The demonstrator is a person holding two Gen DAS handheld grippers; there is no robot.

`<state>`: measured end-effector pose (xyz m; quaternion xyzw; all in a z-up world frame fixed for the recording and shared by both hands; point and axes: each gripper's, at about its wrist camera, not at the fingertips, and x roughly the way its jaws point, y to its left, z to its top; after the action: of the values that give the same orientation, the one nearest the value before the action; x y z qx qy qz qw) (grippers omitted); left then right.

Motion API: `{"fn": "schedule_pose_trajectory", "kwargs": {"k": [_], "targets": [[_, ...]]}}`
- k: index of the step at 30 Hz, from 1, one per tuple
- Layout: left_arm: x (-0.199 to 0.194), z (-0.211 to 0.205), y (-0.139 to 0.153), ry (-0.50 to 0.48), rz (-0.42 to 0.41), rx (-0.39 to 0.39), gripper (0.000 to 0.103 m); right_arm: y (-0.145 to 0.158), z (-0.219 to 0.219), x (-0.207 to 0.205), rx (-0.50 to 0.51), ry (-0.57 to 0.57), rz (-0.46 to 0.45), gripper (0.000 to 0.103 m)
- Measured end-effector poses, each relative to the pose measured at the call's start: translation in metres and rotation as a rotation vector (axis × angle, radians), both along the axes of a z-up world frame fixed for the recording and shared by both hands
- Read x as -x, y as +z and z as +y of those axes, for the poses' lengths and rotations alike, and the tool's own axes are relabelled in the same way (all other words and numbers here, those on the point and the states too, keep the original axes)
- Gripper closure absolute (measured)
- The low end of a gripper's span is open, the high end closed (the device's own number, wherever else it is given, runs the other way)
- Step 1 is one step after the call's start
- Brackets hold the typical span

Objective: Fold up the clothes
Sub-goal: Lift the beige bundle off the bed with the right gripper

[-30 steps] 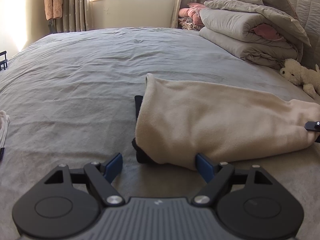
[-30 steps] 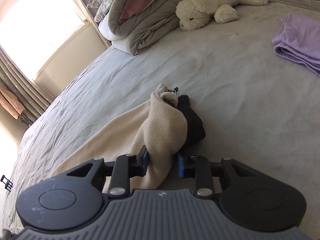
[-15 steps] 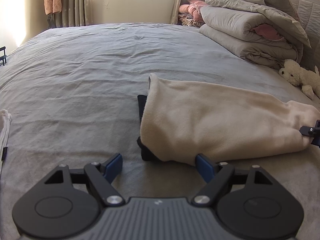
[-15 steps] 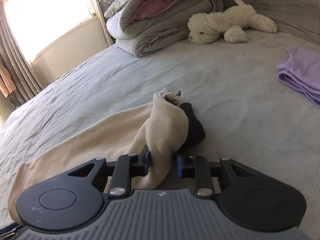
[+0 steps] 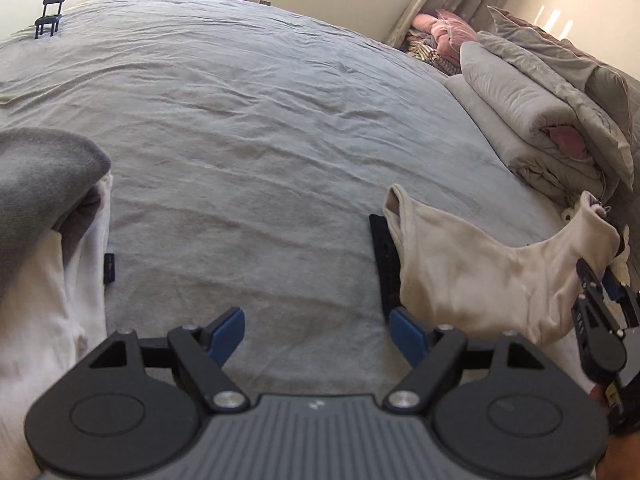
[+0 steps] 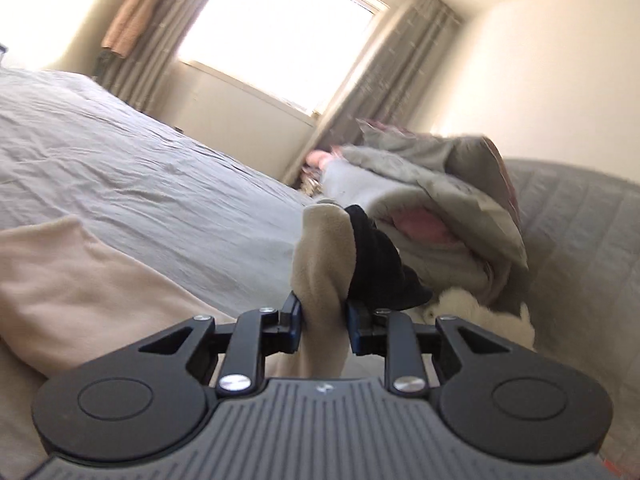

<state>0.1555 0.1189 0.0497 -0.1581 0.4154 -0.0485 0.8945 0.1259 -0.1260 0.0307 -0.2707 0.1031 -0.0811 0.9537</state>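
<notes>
Soft beige fleece garment [image 5: 472, 276] with black lining, bunched end pinched in closing right tool [image 6: 323, 322], lifted off grey bed [image 5: 248, 128], left tool [image 5: 316, 326] spread, empty.

Plush toy [image 6: 480, 316] half hidden; white garment [image 5: 48, 320] cut off.

A wide bed with a wrinkled grey sheet [image 5: 260, 128] fills the room. A bright window [image 6: 280, 36] with grey curtains [image 6: 384, 76] lights cream walls [image 6: 552, 80]. Folded grey quilts [image 5: 532, 120] are stacked against a quilted headboard [image 6: 580, 232].
</notes>
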Motion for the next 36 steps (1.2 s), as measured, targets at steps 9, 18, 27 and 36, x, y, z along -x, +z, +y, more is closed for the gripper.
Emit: {"fn": "schedule_pose_trajectory", "kwargs": {"k": [9,18,27,36], "targets": [[-0.006,0.010,-0.003,0.042,0.025,0.033,0.022,-0.055,0.094,0.002,0.255,0.192,0.182,0.078],[-0.007,0.011,-0.003,0.059,0.024,0.031,0.022,-0.029,0.079,0.008,0.164,0.277,0.118,0.079],[-0.006,0.006,-0.002,0.039,0.017,0.013,0.022,-0.049,0.079,0.019,0.384,0.386,0.187,0.066],[-0.007,0.007,-0.003,0.058,0.031,0.011,0.022,0.067,0.019,-0.010,-0.545,0.427,0.270,0.049]]}}
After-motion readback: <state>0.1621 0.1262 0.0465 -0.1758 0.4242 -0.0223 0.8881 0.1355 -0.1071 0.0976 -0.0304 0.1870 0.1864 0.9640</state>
